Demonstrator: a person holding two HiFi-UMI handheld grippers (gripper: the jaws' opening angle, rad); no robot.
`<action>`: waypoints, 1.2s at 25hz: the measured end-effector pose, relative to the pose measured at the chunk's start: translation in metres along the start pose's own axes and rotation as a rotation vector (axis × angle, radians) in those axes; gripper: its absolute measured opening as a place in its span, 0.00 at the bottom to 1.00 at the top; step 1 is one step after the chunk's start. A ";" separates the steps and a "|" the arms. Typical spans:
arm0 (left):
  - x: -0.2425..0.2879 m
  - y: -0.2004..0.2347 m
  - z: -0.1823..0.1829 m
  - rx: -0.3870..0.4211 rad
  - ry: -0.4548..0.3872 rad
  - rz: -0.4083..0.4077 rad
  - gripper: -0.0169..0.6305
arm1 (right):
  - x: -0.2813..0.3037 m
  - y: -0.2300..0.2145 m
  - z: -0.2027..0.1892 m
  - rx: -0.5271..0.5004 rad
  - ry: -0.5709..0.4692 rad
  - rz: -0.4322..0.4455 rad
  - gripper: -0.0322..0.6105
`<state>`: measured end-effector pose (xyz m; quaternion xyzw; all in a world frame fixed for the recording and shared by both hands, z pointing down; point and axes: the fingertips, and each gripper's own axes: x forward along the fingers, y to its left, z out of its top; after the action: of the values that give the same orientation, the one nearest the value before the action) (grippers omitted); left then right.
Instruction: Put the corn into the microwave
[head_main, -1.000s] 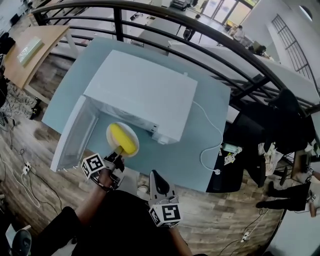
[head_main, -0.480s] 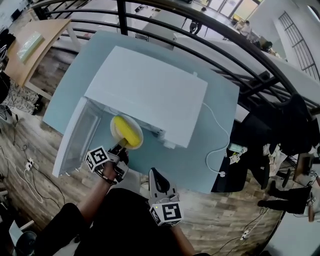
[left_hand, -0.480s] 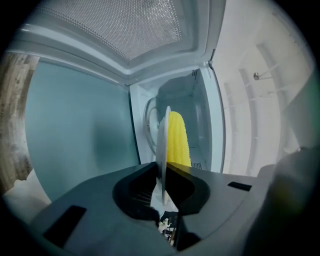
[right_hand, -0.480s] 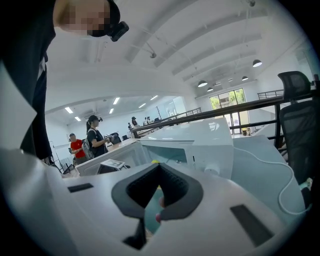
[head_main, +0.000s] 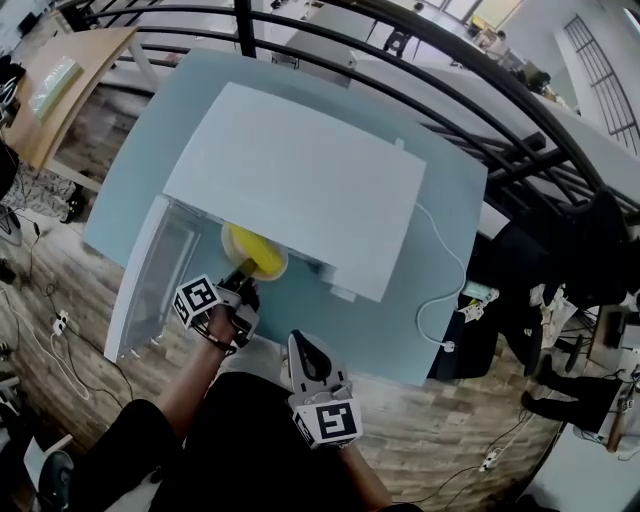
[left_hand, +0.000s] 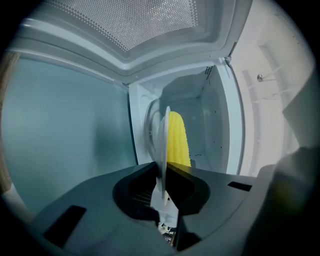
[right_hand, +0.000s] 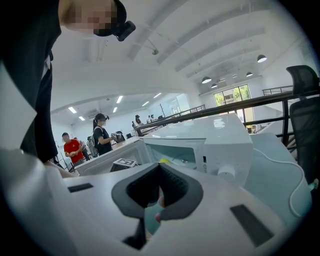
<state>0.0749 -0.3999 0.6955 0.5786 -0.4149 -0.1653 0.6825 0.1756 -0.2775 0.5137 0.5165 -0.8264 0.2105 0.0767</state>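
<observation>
A yellow corn cob (head_main: 252, 249) lies on a pale plate (head_main: 270, 268) at the mouth of the white microwave (head_main: 300, 190); part of the plate is under the microwave's top edge. My left gripper (head_main: 241, 279) is shut on the plate's near rim. In the left gripper view the plate (left_hand: 162, 142) stands edge-on between the jaws of the left gripper (left_hand: 164, 172), with the corn (left_hand: 178, 140) beside it and the microwave's cavity (left_hand: 212, 117) behind. My right gripper (head_main: 300, 345) hangs shut and empty in front of the table. In its own view the right gripper (right_hand: 159, 166) has its tips together.
The microwave door (head_main: 148, 285) stands open to the left on the light blue table (head_main: 400, 320). A white cable (head_main: 443, 290) trails off to the right. A black railing (head_main: 480, 110) runs behind the table. People (right_hand: 102, 132) stand far off, and a dark chair (right_hand: 305, 110) is at the right.
My left gripper has carried the plate with the corn forward, so it now sits deeper in the microwave's opening. The right gripper has drifted a little forward, still shut.
</observation>
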 end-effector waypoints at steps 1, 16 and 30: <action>0.003 0.000 0.002 -0.004 0.000 0.001 0.08 | 0.001 0.000 0.000 0.001 0.001 -0.001 0.06; 0.036 0.010 0.020 -0.029 -0.004 0.025 0.08 | 0.016 -0.010 -0.003 0.023 0.018 -0.019 0.06; 0.052 0.015 0.030 -0.040 -0.003 0.044 0.08 | 0.027 -0.021 -0.004 0.040 0.028 -0.035 0.06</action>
<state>0.0794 -0.4526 0.7286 0.5554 -0.4252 -0.1596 0.6966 0.1815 -0.3057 0.5322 0.5295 -0.8117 0.2325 0.0815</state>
